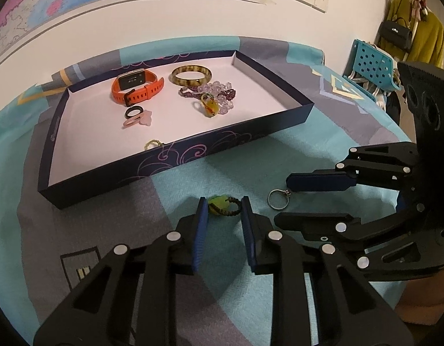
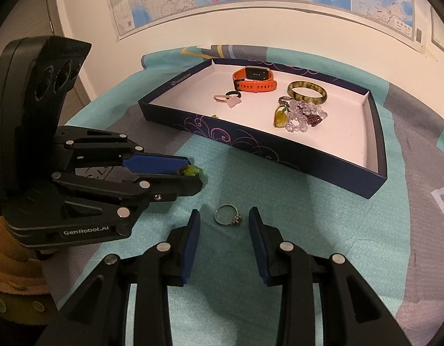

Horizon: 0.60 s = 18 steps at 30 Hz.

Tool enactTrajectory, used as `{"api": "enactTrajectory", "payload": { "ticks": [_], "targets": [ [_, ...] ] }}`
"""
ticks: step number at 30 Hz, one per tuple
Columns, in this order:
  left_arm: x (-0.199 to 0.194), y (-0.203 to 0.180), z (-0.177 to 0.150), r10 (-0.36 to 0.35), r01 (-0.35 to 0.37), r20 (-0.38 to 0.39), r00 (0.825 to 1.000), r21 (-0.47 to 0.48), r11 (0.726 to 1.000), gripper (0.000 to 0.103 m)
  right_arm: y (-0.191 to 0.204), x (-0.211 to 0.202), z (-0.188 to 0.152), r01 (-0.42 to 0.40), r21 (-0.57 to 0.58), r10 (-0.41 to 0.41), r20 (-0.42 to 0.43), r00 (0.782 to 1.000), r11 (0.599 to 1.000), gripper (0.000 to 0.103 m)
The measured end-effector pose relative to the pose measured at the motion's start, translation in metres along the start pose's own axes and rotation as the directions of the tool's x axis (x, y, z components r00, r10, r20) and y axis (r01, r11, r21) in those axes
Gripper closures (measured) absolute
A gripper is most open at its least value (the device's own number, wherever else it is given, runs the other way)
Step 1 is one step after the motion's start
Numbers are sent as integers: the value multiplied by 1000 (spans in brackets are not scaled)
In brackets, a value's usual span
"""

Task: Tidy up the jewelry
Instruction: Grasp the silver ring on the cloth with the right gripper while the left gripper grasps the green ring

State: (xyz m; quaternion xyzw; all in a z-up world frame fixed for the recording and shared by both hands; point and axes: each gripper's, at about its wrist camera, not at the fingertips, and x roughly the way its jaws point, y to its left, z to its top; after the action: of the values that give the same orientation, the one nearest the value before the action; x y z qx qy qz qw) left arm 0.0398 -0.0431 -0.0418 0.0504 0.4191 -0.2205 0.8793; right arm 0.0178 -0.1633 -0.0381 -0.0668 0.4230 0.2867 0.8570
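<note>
While left tool (image 1: pixel 222 206) squeezes green ring (image 1: pixel 219 204) and right tool (image 2: pixel 224 216) gapes round silver ring (image 2: pixel 227 215), next: lift to box (image 1: pixel 175 155).

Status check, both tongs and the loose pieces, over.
Left tongs closed around green bead ring on cloth. Right tongs open, straddling silver ring, not gripping. Path to tray clear.

the left gripper (image 1: pixel 222 205) was seen just in front of the tray (image 1: pixel 190 155), its blue pads set on either side of a green beaded ring (image 1: pixel 222 205) on the cloth. whether the pads pressed it could not be told. a silver ring (image 1: pixel 277 199) lay right of it, between the right gripper (image 1: pixel 282 200) fingers.
</note>
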Motion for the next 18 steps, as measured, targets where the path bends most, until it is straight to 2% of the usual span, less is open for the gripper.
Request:
{"api": "enactTrajectory", "payload": {
  "ticks": [1, 4, 7, 9, 18],
  "targets": [
    [-1, 0, 0, -2, 2, 1, 1000, -4, 1000, 80, 1, 0, 0, 5, -3, -5, -2, 1000, 1000, 71],
    [-3, 2, -2, -3, 3, 4, 1000, -15, 1000, 80, 2, 2, 2, 28, -16, -28, -4, 1000, 999, 86],
    [-5, 4, -3, -2, 2, 8, 1000, -24, 1000, 80, 2, 2, 2, 30, -17, -30, -4, 1000, 999, 88],
    [-6, 5, -3, -3, 4, 9, 1000, -29, 1000, 80, 1, 1, 3, 31, -13, -31, -4, 1000, 999, 98],
    [-11, 8, -6, -5, 6, 22, 1000, -49, 999, 80, -3, 0, 3, 16, 13, -16, -1, 1000, 1000, 99]
  ]
}}
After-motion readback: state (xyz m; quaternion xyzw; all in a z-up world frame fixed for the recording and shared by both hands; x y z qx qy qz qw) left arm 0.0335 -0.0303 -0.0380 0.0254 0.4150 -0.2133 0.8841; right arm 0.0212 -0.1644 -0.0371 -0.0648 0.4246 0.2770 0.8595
